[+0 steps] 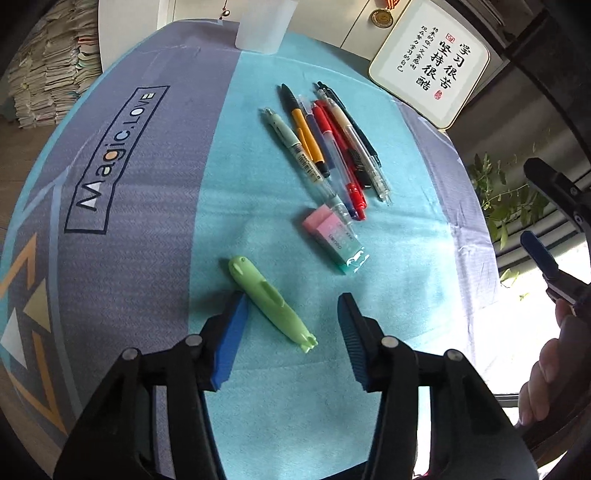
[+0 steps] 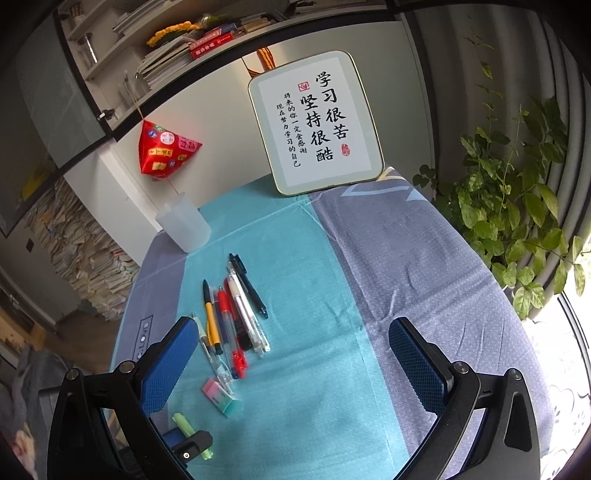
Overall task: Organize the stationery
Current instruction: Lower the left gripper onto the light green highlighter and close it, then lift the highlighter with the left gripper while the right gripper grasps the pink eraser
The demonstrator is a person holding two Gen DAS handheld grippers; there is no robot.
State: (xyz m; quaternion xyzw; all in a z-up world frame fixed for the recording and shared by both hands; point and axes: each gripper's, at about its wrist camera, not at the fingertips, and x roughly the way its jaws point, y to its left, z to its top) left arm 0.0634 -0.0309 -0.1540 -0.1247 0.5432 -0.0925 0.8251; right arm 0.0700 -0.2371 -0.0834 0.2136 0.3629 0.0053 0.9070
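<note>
A green pen-shaped item [image 1: 272,304] lies on the teal cloth between the fingers of my open left gripper [image 1: 293,310], closer to the left finger; it also shows in the right wrist view [image 2: 186,426]. Beyond it lie a pink and teal eraser [image 1: 335,239] [image 2: 222,398] and a row of several pens [image 1: 328,147] [image 2: 236,314]. A translucent white cup [image 1: 263,26] [image 2: 183,224] stands at the far edge. My right gripper [image 2: 291,363] is open and empty above the cloth, to the right of the pens; it shows at the right edge of the left wrist view [image 1: 543,221].
A framed calligraphy sign [image 2: 317,123] [image 1: 430,74] leans at the back of the table. A leafy plant [image 2: 517,206] stands off the right side. A red hanging ornament [image 2: 164,151] and stacks of books [image 2: 74,251] are at the left.
</note>
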